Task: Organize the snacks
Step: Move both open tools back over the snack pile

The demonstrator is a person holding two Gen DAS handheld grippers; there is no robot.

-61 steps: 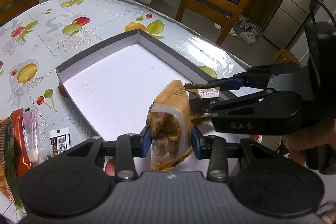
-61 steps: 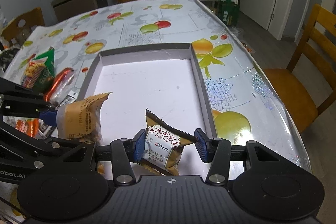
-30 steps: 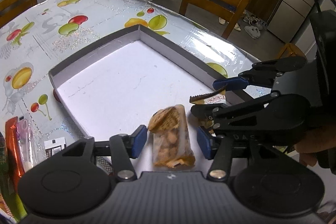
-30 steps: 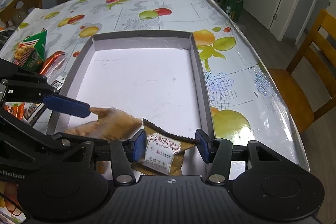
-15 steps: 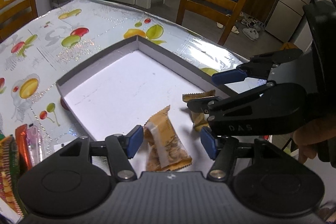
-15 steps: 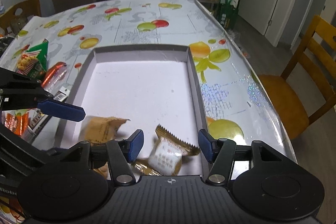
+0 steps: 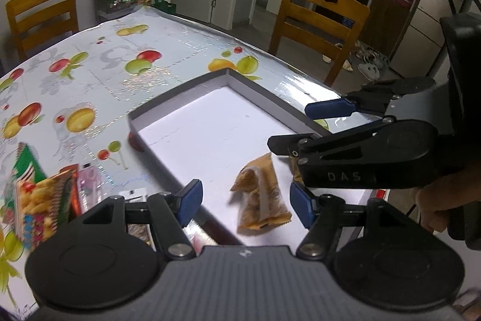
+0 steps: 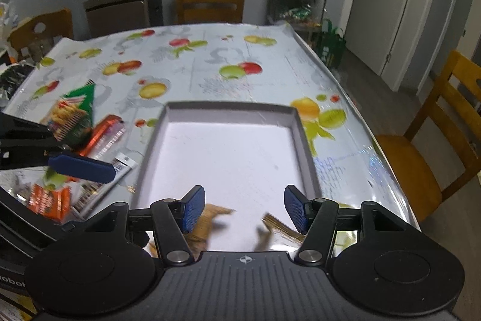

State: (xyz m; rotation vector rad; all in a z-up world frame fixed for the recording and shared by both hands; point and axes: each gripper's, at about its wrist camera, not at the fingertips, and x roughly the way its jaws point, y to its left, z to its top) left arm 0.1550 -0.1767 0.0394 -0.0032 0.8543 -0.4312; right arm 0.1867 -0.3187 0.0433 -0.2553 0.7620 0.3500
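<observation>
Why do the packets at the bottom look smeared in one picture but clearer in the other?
Right wrist view: motion blur smears the two snack packets and overexposure washes out the tray floor. Left wrist view: the orange packet is sharper; fisheye bends the table edge.

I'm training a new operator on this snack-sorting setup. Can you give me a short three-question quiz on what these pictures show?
1. True or false: the orange snack packet lies on the floor of the grey tray.
2. The left gripper is: A) clamped on the packet, B) open with nothing pressed between its pads, C) out of view.
3. On which side of the tray, as seen from the right wrist view, do the loose snack packets on the table wait?

Key: 1 true. 2 B; its jaws are opening, and the packet lies free below. 3 The left side, on the fruit-print tablecloth.
</observation>
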